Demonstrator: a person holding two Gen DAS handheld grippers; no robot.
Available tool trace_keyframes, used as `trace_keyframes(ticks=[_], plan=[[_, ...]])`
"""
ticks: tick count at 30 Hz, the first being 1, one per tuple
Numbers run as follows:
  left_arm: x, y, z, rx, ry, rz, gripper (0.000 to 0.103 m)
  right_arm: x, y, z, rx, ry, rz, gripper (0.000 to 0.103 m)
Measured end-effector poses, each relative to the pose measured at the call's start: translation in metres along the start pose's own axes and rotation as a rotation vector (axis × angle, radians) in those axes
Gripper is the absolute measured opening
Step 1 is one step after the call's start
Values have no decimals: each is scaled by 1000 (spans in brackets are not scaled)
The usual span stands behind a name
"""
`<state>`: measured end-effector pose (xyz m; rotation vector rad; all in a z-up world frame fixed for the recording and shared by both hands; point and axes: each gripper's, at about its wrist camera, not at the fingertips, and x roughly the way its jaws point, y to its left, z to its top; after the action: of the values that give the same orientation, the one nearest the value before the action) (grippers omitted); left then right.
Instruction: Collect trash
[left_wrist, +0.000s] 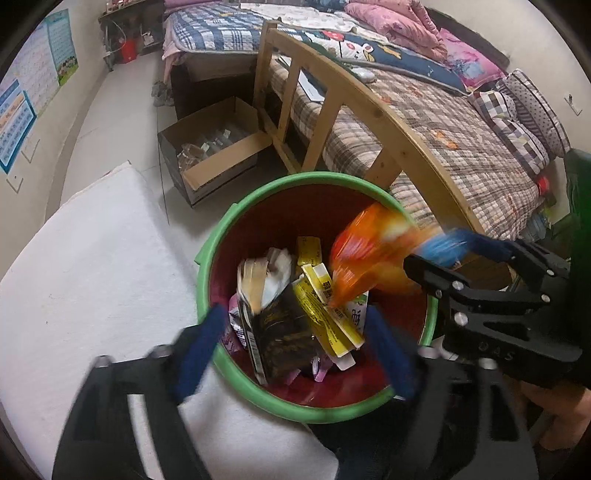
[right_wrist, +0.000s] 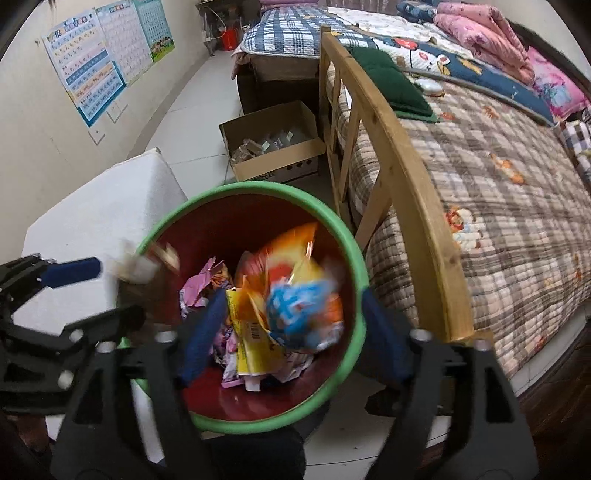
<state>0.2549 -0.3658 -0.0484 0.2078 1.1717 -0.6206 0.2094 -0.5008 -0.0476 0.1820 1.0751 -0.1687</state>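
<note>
A red bin with a green rim (left_wrist: 314, 176) (right_wrist: 255, 185) stands below both grippers and holds several wrappers and cartons. My left gripper (left_wrist: 295, 350) (right_wrist: 105, 295) hangs open over it, and a dark carton (left_wrist: 275, 325) lies in the bin between its blue pads. A blurred white and brown scrap (right_wrist: 142, 266) shows just off its tips. My right gripper (right_wrist: 293, 338) (left_wrist: 439, 254) is open too. A blurred orange and blue snack bag (right_wrist: 295, 302) (left_wrist: 369, 258) sits loose between its pads, over the bin.
A wooden bed footboard (left_wrist: 369, 122) (right_wrist: 391, 155) rises close behind the bin, with a checked quilt beyond it. An open cardboard box (left_wrist: 218, 147) (right_wrist: 273, 147) stands on the floor farther back. A white pad (left_wrist: 92, 266) (right_wrist: 103, 210) lies left of the bin.
</note>
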Motion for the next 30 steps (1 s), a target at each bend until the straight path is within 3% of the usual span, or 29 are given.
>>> trace_keyframes(ticks=[3,10,14,19,26,30], plan=[[-10,7,-8,6,-27,27,94,-5,-1,1,3,-9,-12,86],[-55,48,-41,-36,-72,101,95,-35,25,2,-19,-54,18,93],[-96,85,-74,-94,-129,173,95,-64,62,-2,-57,-103,26,98],[-149,131,-141,-203,-194,243,95,-92,119,-19,-92,-136,53,98],[-208,162,-221,-328,-295,340,95,-127,209,-69,-173,-217,86,98],[-233,174,-253,-416,-354,402,95,-144,242,-94,-177,-268,120,98]])
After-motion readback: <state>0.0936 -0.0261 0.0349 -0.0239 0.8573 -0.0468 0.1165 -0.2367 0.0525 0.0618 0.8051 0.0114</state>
